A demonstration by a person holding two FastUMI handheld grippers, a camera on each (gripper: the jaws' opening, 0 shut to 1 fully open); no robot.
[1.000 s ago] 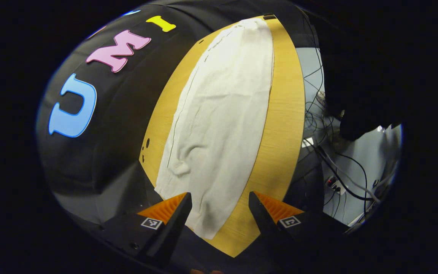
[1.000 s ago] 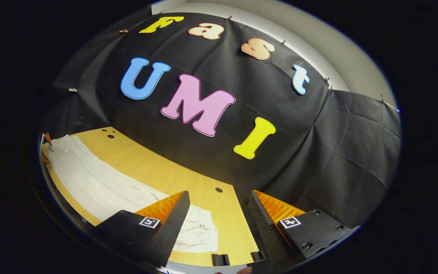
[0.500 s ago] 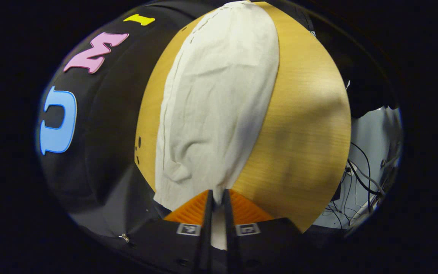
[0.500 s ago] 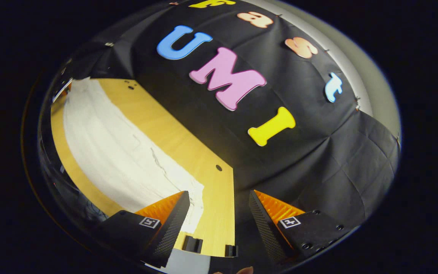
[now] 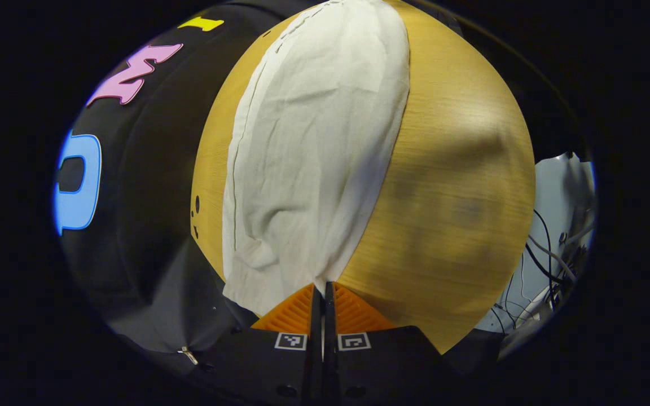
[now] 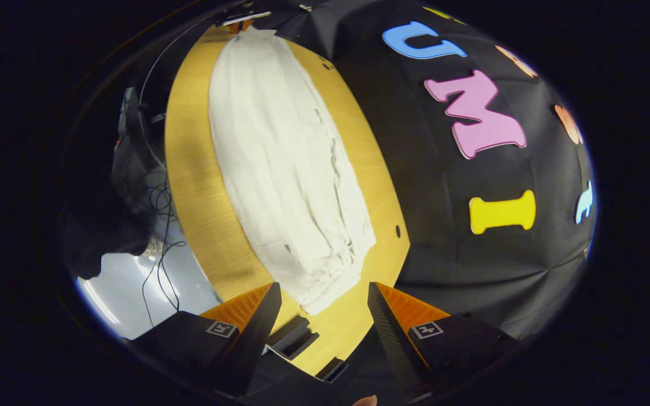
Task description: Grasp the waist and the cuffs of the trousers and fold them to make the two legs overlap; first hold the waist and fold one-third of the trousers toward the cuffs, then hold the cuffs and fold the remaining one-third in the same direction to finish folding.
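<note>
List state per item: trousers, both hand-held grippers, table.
trousers: lying flat along the table, lightly wrinkled, one corner pinched at the near end
left hand-held gripper: shut on the trousers' near corner
right hand-held gripper: open, fingers spread at the trousers' gathered end, not gripping yet
table: wooden top, trousers lying on it

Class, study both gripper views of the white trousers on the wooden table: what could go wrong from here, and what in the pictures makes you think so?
1. The left gripper pinches only a thin edge of the trousers; the cloth might slip out when lifted.
2. The right gripper is open, its fingers apart from the gathered end; lifting now would probably skew the fold.
3. That end lies near the table edge, so a dragged end may slide off.
</note>
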